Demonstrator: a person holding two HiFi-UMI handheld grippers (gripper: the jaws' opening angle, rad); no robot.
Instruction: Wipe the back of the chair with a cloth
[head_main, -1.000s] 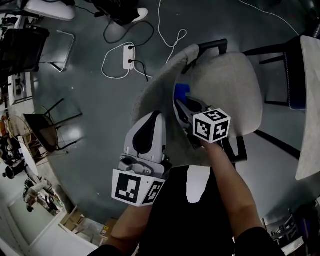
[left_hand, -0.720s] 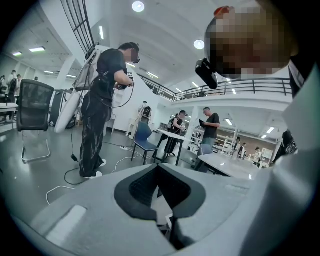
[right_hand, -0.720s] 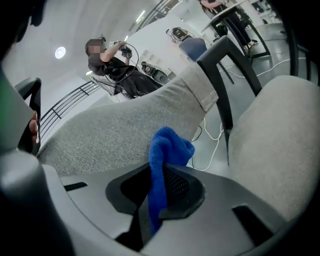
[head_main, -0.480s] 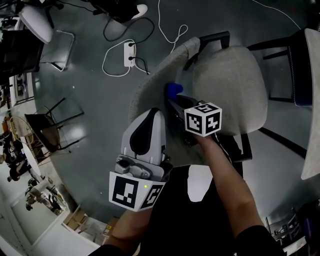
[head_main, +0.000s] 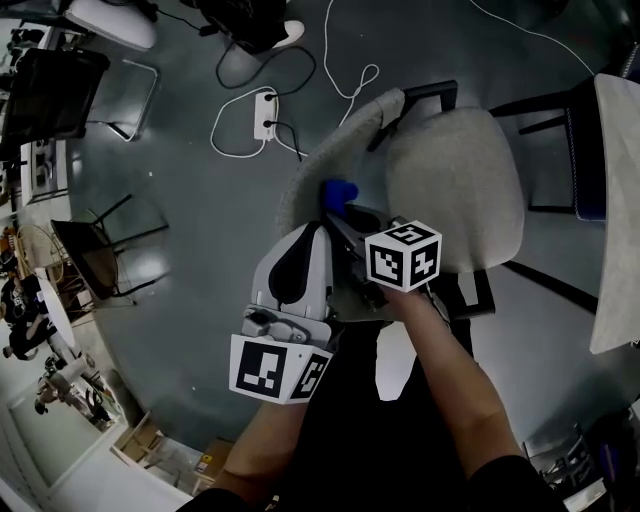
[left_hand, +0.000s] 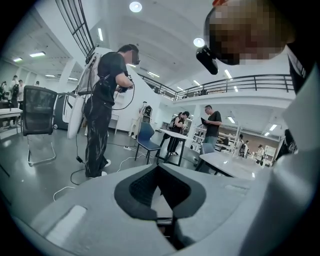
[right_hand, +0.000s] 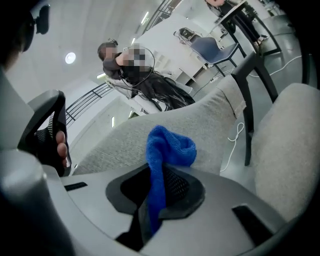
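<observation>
right gripper (right_hand: 155, 195): jaws are closing down tight on the cloth, only the fabric's thickness between them
cloth (right_hand: 167, 147): 1, blue, its strip is running down between the right jaws and its bunched end is sticking out past the tips
cloth location: it is sitting up against the seat-side face of the chair back (head_main: 318, 168), near the back's lower part; actual contact is hard to confirm
left gripper (left_hand: 159, 187): jaw tips are meeting, nothing is sitting between them, it is touching nothing
left gripper position: in the head view the left gripper (head_main: 298, 250) is hanging just beside the right gripper (head_main: 338, 208), on the outer side of the chair back
counts: 2 grippers, 2 marker cubes, 1 cloth, 1 grey padded chair with seat (head_main: 455, 190), 1 power strip (head_main: 264, 113) on the floor
head view only: it is showing both grippers together, the cloth (head_main: 339, 191) as a small blue lump, the power strip and loose white cables
right gripper view only: it is showing the pinch itself and the chair back (right_hand: 200, 125) curving behind the cloth
left gripper view only: it is pointing away across the hall, showing standing people and tables, no cloth
</observation>
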